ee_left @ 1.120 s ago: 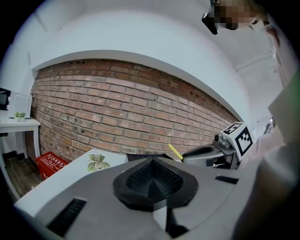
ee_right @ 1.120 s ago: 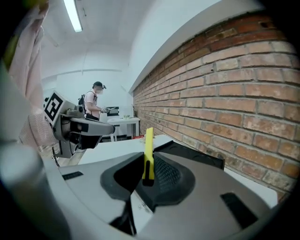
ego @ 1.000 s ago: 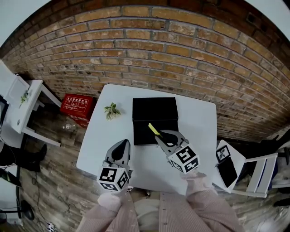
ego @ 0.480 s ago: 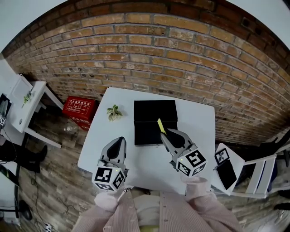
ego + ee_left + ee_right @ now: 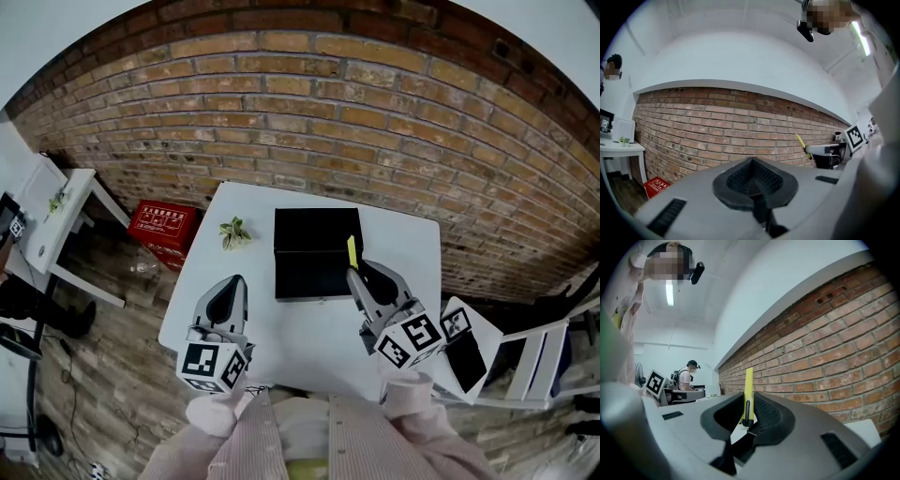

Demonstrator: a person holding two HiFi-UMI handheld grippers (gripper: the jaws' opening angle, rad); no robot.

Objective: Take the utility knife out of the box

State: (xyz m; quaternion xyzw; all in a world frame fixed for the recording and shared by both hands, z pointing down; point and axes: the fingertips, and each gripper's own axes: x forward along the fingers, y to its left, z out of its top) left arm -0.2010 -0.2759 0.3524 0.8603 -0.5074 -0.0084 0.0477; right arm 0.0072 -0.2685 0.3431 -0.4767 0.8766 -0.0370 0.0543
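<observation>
Your right tongs [image 5: 353, 272] clamp knife [image 5: 352, 250] over box [image 5: 309, 246] edge; your left tongs [image 5: 234, 281] clenched empty above desk [image 5: 309, 330].

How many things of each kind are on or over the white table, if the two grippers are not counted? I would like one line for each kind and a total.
black box: 1
yellow utility knife, held in the right gripper: 1
small green plant: 1
Total: 3
</observation>
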